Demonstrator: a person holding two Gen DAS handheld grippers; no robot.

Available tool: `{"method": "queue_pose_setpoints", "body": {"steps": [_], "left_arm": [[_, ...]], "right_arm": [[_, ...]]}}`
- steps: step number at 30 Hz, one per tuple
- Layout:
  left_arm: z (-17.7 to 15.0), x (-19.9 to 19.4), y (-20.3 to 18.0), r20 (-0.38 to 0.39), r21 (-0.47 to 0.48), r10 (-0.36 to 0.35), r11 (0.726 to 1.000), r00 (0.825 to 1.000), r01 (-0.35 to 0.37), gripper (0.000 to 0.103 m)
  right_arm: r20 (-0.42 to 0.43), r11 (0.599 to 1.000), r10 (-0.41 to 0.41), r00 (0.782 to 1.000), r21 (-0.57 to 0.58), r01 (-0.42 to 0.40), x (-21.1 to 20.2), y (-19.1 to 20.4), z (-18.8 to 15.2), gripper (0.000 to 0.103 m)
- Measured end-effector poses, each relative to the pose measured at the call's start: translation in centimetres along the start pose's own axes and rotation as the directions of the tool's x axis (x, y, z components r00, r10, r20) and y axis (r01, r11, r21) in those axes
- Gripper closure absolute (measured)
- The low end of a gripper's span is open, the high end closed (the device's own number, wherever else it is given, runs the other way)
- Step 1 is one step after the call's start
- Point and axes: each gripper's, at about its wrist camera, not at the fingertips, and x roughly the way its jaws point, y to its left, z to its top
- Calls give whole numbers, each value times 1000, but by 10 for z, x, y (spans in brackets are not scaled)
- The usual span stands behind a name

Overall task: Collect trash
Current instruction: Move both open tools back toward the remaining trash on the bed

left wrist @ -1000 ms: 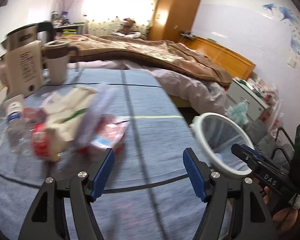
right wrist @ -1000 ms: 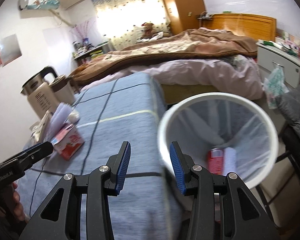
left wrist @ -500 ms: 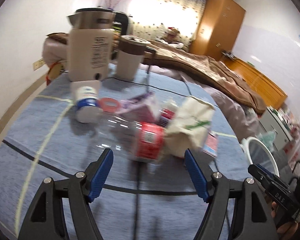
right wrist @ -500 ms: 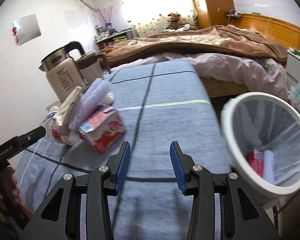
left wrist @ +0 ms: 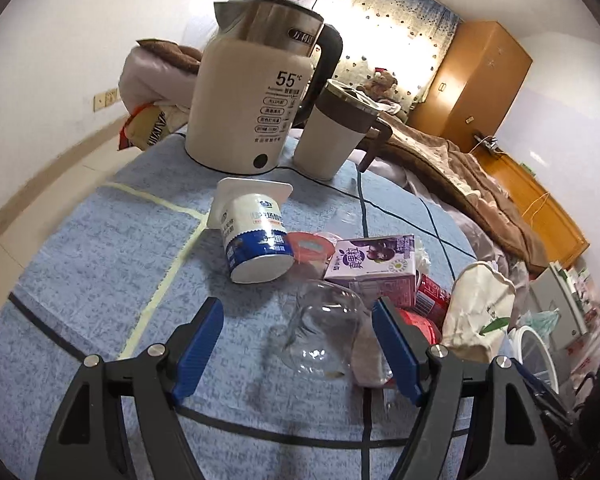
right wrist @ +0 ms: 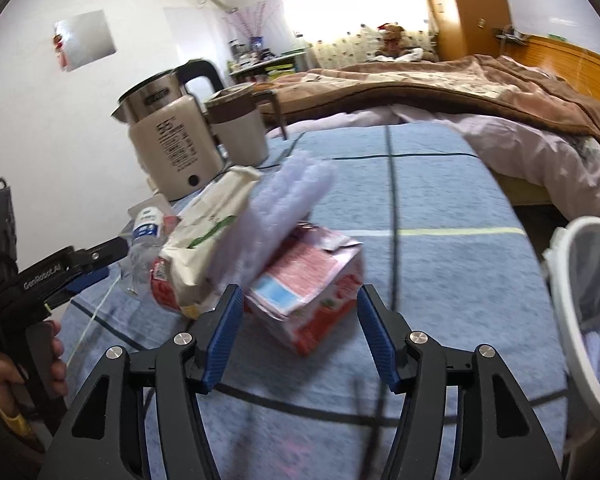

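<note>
A heap of trash lies on the blue cloth table. In the left wrist view my left gripper (left wrist: 298, 346) has its jaws opening around the base of a clear plastic bottle (left wrist: 324, 324), pads apart from it. Behind lie a white-and-blue yogurt cup (left wrist: 256, 236), a purple drink carton (left wrist: 374, 270), red packaging (left wrist: 430, 294) and a cream paper bag (left wrist: 480, 312). In the right wrist view my right gripper (right wrist: 298, 330) has its jaws opening on either side of a red-and-pink carton (right wrist: 312, 280), not pressing it. A pale plastic bag (right wrist: 284, 216) lies over it.
A cream electric kettle (left wrist: 256, 96) and a lidded mug (left wrist: 336, 128) stand at the table's far end. A white-rimmed bin (right wrist: 588, 308) hangs off the table's right side. A bed with a brown blanket (right wrist: 460, 84) lies beyond. A hand (right wrist: 4, 368) holds the left gripper's handle.
Both grippers have swung left from the bin toward the trash heap. The right jaws have spread wider and now flank the red carton; the left jaws now flank the clear bottle.
</note>
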Motion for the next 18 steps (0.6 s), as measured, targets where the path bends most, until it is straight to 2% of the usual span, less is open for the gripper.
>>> {"method": "queue_pose_setpoints", "body": {"steps": [2, 7, 10, 16, 18], "left_arm": [[1, 9, 2, -34, 9, 10, 1000, 999, -9, 23], [0, 14, 2, -44, 4, -19, 1000, 999, 19, 23], [-4, 17, 1, -72, -15, -79, 997, 994, 78, 23], [-13, 16, -12, -115, -5, -139, 990, 984, 139, 23], [-20, 15, -21, -126, 30, -141, 989, 982, 146, 23]], "right_arm": [[-19, 1000, -14, 1000, -12, 14, 7, 6, 0, 43], [-28, 998, -70, 997, -5, 69, 14, 2, -1, 42], [-22, 993, -116, 993, 17, 117, 10, -8, -2, 42], [-38, 981, -178, 983, 66, 181, 2, -35, -8, 42], [-39, 978, -190, 981, 85, 193, 0, -43, -8, 42]]}}
